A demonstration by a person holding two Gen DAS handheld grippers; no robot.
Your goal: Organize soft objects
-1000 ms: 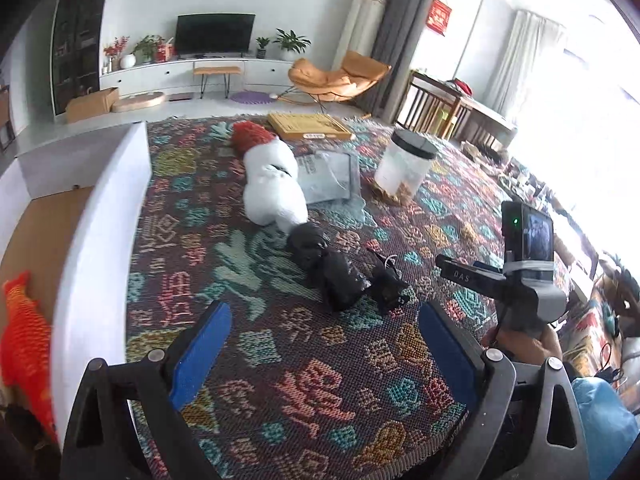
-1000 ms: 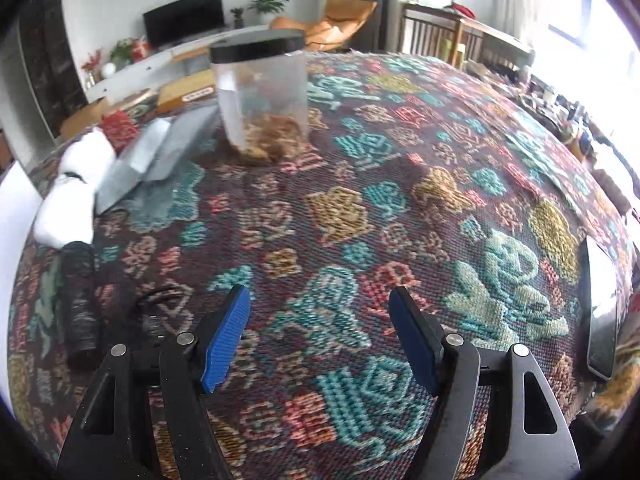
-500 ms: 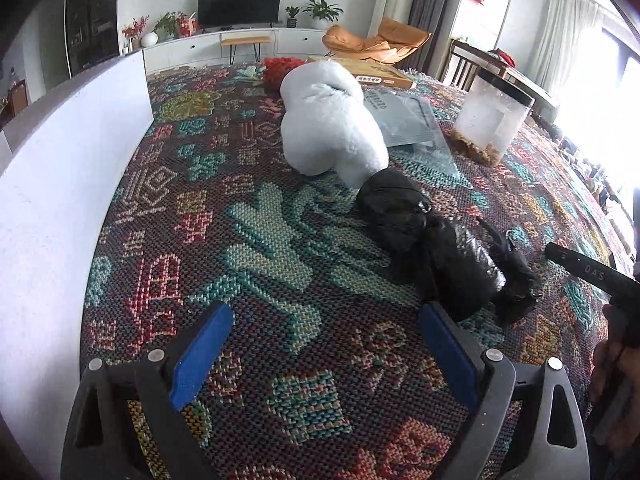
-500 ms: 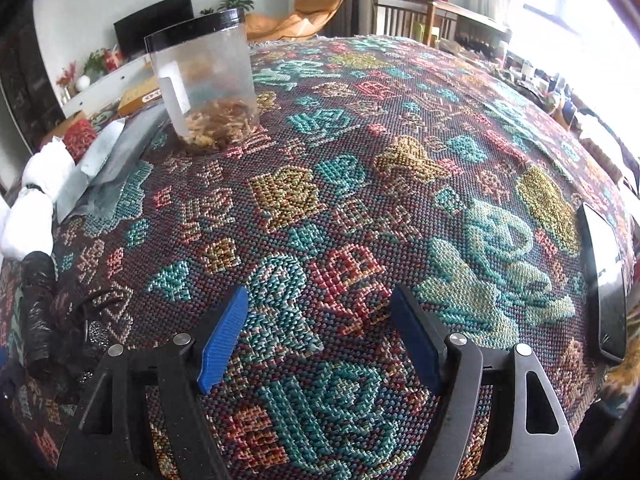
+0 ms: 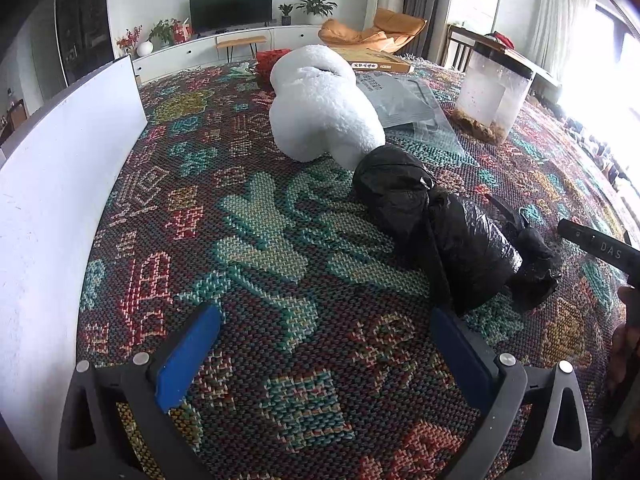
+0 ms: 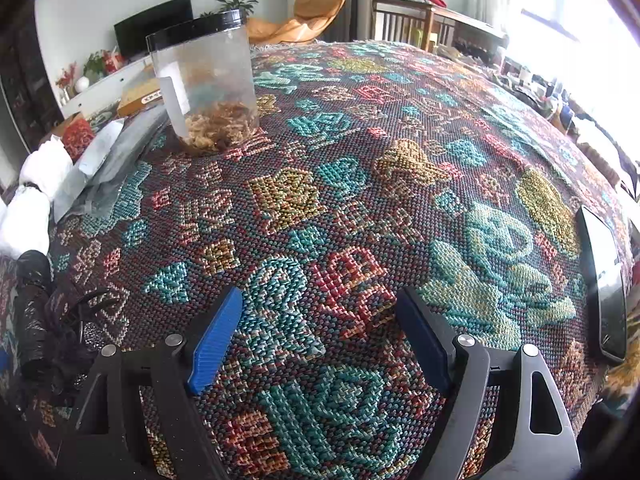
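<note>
Both grippers empty | left gripper [image 5: 324,354] lower, widened, nearer black bag [image 5: 436,232] | right gripper [image 6: 320,338] widened

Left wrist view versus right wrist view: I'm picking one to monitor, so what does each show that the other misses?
Only the left wrist view shows the white board and the open left gripper. Only the right shows the phone and the open right gripper. Both show the white plush, black bag bundle and clear jar.
</note>
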